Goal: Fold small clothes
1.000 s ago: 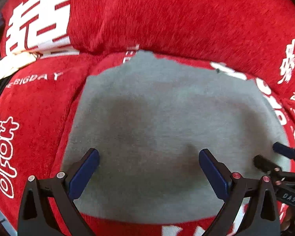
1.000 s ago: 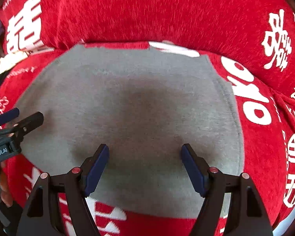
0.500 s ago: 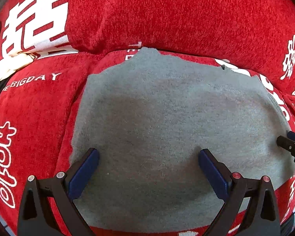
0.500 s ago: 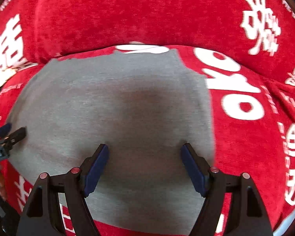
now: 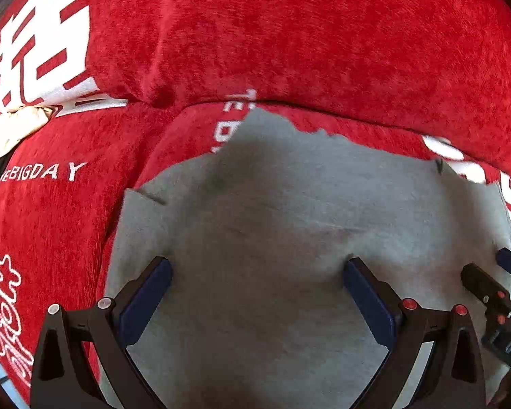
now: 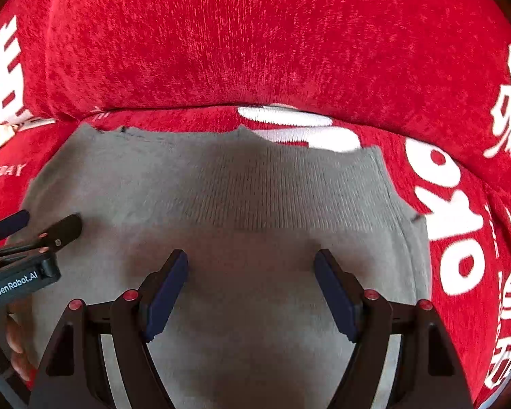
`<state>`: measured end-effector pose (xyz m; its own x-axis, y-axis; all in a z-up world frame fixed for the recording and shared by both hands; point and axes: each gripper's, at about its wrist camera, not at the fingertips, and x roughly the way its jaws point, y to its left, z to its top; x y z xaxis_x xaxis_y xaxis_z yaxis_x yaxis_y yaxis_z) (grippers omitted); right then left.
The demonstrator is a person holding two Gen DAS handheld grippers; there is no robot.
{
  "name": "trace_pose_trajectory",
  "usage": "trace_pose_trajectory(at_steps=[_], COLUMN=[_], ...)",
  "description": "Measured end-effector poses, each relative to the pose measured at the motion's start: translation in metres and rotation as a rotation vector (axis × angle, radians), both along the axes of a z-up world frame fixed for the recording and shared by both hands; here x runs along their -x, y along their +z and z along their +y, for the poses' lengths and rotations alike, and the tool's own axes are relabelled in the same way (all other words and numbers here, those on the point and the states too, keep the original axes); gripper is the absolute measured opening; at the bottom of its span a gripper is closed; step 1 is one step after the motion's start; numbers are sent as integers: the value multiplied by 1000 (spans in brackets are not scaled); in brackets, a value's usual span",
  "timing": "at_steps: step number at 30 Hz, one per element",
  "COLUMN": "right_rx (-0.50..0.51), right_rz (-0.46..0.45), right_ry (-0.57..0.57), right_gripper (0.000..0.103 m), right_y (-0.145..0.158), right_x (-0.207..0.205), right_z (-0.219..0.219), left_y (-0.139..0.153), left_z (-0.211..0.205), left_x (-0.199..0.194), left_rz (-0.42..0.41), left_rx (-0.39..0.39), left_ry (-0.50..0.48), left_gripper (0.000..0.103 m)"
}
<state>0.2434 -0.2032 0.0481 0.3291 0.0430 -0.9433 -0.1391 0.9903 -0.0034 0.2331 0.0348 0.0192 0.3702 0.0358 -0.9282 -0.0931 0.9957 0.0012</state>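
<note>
A grey knit garment (image 5: 306, 225) lies flat on a red sofa seat (image 5: 61, 211); it also fills the middle of the right wrist view (image 6: 242, 197). My left gripper (image 5: 255, 269) is open and empty, just above the garment's left half. My right gripper (image 6: 250, 262) is open and empty over the right half. The right gripper also shows at the right edge of the left wrist view (image 5: 490, 272). The left gripper also shows at the left edge of the right wrist view (image 6: 44, 225). A fold corner shows at the garment's left edge (image 5: 143, 197).
The red sofa backrest (image 5: 289, 34) with white characters rises right behind the garment. A cream cloth (image 5: 13, 126) lies at the far left of the seat. White lettering covers the seat to the right (image 6: 453, 211).
Both grippers have moved lower and closer over the garment. The garment's left edge now shows a folded corner, and its far edge looks more uneven.
</note>
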Motion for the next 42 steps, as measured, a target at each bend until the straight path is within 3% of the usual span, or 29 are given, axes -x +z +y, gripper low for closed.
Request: trace_pose_trajectory(at_steps=[6,10,13,17,22,25,29,30,36,42], right_rx=[-37,30,20,-31,-55,-46,-13,-1,19,22], right_rz=[0,14,-13,-61,-76,-73,-82,-88,-88,-86], right_ry=[-42,-96,-129,-131,-118,-71,15,43,101,97], right_gripper=[79,79,80,80,80,80,80,80,80,80], right_y=[-5,0,14,34,40,41,41,41,40,37], right_x=[-8,-6,9,41,73,85,95,99,108,97], right_z=[-35,-45,-50,-51,-39,-21,10,19,36,40], left_y=[-3,-4,5,20,13,-2,-9,-10,-14,-14], left_z=[14,16,24,61,115,119,101,95,68,68], left_x=[2,0,6,30,59,65,63,63,56,55], left_rz=[-17,-7,2,-20,-1,43,43,39,20,5], left_rx=[12,16,23,166,325,381,430,434,282,262], left_ry=[-47,-54,-38,-4,76,88,60,56,43,33], left_gripper=[102,102,102,102,102,102,102,102,102,102])
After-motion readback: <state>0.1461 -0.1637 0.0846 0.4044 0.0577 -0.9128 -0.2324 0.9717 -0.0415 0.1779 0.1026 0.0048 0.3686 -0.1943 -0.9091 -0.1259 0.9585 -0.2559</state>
